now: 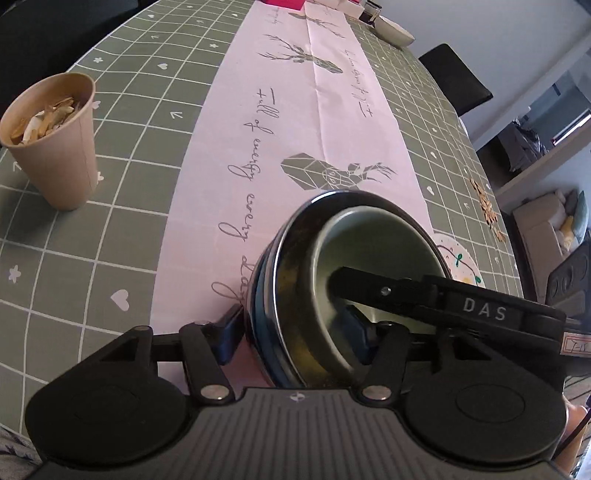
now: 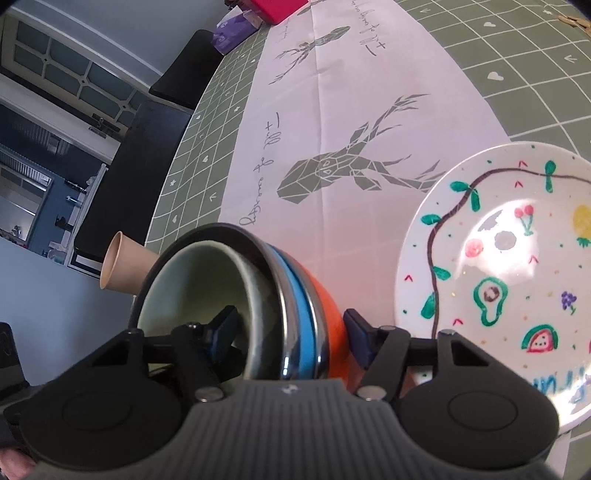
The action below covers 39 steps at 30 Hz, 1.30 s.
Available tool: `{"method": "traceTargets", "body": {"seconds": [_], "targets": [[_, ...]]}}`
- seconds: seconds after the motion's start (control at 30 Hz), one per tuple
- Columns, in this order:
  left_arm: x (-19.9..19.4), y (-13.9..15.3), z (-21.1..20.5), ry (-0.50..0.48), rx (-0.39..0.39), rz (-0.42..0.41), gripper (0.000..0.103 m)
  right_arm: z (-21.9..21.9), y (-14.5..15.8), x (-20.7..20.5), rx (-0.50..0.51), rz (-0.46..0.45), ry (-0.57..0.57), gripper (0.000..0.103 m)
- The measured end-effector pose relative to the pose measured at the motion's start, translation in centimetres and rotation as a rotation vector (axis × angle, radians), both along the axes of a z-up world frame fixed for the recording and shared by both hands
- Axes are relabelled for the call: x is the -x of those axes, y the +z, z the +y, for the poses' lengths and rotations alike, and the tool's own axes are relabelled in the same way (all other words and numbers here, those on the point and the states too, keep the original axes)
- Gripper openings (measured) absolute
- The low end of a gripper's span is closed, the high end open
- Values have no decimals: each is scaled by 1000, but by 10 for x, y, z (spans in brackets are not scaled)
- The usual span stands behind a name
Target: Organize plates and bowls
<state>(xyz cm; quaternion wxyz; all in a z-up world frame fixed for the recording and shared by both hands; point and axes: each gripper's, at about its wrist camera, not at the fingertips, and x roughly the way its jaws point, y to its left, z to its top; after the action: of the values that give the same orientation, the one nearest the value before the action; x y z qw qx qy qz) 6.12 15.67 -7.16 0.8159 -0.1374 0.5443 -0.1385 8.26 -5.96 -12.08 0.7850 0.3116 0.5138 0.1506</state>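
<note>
A stack of nested bowls (image 1: 288, 266) sits on the pink runner: a pale green bowl (image 1: 369, 243) innermost, then dark, blue and orange bowls (image 2: 332, 295). My left gripper (image 1: 295, 325) straddles the stack's near wall, one pad outside and one inside the green bowl, pads against it. From the opposite side my right gripper (image 2: 290, 325) straddles the same stack (image 2: 295, 280), its left pad inside the green bowl (image 2: 192, 280) and its right pad on the orange one. Its fingers (image 1: 369, 291) show reaching into the bowl in the left wrist view. A fruit-painted white plate (image 2: 498, 258) lies flat just right of the stack.
A paper cup (image 1: 55, 147) filled with scraps stands on the green checked cloth to the left. A white bowl (image 1: 393, 29) sits at the table's far end. Loose scraps (image 1: 487, 210) lie near the right edge. A pink box (image 2: 277, 9) and dark chairs (image 1: 454, 77) border the table.
</note>
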Motion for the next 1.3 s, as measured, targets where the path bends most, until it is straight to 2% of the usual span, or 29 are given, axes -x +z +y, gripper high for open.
{"method": "traceTargets", "body": {"seconds": [0.07, 0.13, 0.27, 0.43, 0.6, 0.73, 0.93, 1.13, 1.3], "targets": [[-2, -1, 6, 38, 29, 14, 58, -4, -1, 0, -23, 26, -22, 56], [-3, 0, 9, 49, 40, 30, 57, -7, -1, 1, -38, 53, -36, 54], [2, 13, 0, 48, -19, -24, 57, -9, 1, 4, -74, 88, -59, 52], [5, 37, -9, 47, 4, -86, 57, -18, 30, 9, -67, 29, -73, 52], [6, 55, -48, -16, 18, -112, 57, -54, 54, 20, -63, -6, -122, 52], [5, 48, -89, -56, 42, -111, 57, -93, 60, 35, -12, -36, -198, 52], [-4, 28, -131, -117, 55, -79, 57, -138, 45, 50, 25, -19, -276, 52], [-9, 17, -142, -126, 25, -70, 57, -150, 30, 46, 9, -8, -283, 53], [-7, 16, -139, -122, 16, -105, 57, -149, 22, 43, -16, -29, -276, 53]]}}
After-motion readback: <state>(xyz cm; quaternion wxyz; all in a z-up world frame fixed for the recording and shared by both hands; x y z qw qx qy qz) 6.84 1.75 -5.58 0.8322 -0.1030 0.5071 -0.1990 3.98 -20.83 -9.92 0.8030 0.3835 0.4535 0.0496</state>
